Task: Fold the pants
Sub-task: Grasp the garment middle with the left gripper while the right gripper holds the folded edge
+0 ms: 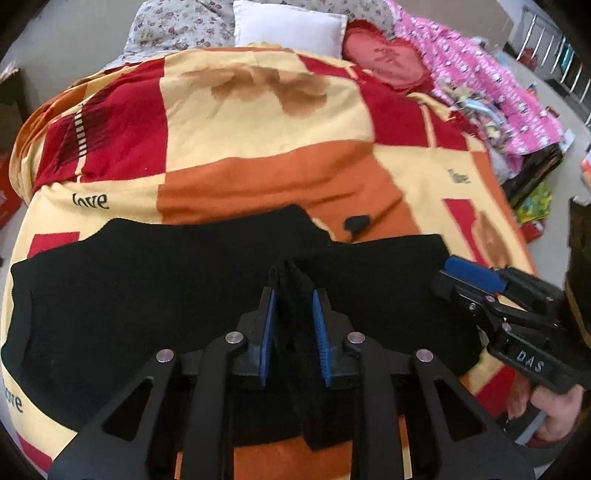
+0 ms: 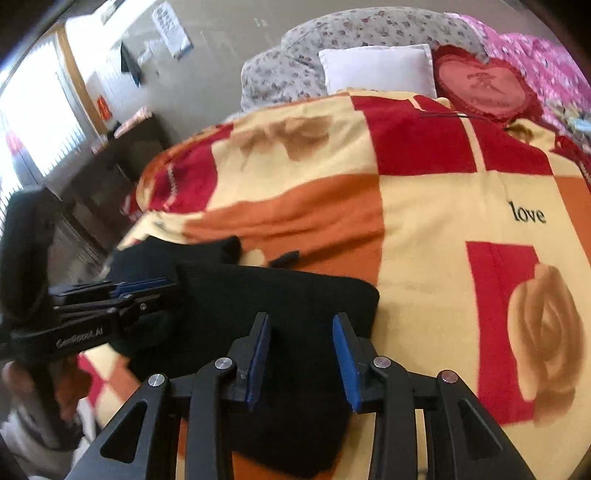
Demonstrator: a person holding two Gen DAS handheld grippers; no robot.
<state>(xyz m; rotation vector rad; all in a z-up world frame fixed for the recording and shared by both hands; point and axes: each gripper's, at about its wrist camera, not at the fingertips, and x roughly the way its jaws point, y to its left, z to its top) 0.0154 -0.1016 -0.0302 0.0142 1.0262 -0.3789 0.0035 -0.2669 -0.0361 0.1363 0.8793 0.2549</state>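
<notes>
Black pants (image 1: 147, 295) lie spread across the near part of a bed, on a red, orange and cream blanket (image 1: 258, 140). My left gripper (image 1: 293, 280) points down at them, and a raised fold of the black cloth stands pinched between its blue pads. Seen from the right wrist, the left gripper (image 2: 173, 291) lies low on the left part of the pants (image 2: 295, 295). My right gripper (image 2: 301, 321) hovers over the pants' right end with its jaws apart and nothing pinched. From the left wrist view, the right gripper (image 1: 441, 280) sits at the pants' right edge, held by a hand (image 1: 554, 406).
A white pillow (image 1: 288, 27), a red heart cushion (image 1: 384, 62) and a pink quilt (image 1: 480, 85) crowd the bed's far end. A small black scrap (image 1: 356, 223) lies just beyond the pants. A dark cabinet (image 2: 110, 173) stands left of the bed.
</notes>
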